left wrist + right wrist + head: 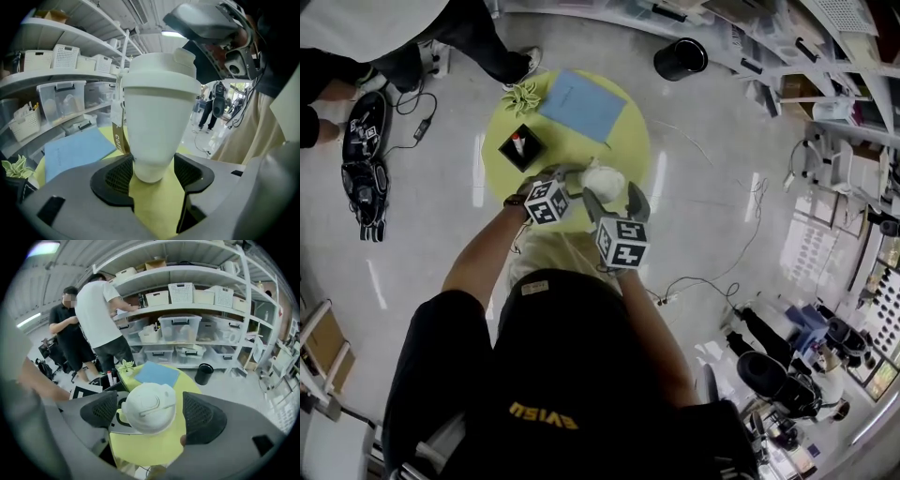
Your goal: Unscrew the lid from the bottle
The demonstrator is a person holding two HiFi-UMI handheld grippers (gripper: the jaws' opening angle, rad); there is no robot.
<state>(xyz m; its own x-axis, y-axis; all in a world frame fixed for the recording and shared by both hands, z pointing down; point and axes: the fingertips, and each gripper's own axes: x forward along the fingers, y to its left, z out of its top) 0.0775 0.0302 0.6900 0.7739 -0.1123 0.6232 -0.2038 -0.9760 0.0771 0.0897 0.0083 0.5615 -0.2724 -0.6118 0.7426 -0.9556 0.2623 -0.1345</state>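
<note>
A white bottle [605, 178] with a white flip-spout lid is held up over the round yellow table [633, 141]. My left gripper [572, 176] comes in from the left. In the left gripper view the bottle [159, 122] stands upright with its narrow base between the black pads [117, 176], and the left gripper [152, 176] is shut on it. My right gripper [614, 199] reaches over the top. In the right gripper view the lid [149, 408] lies between the jaws of the right gripper [150, 411], with a small gap on each side, so it is open.
On the table lie a blue folder [581, 105], a black box of pens [522, 147] and a small green plant [522, 94]. A black bin [680, 58] stands on the floor beyond. Two people [93, 319] stand by the shelves, and cables trail across the floor.
</note>
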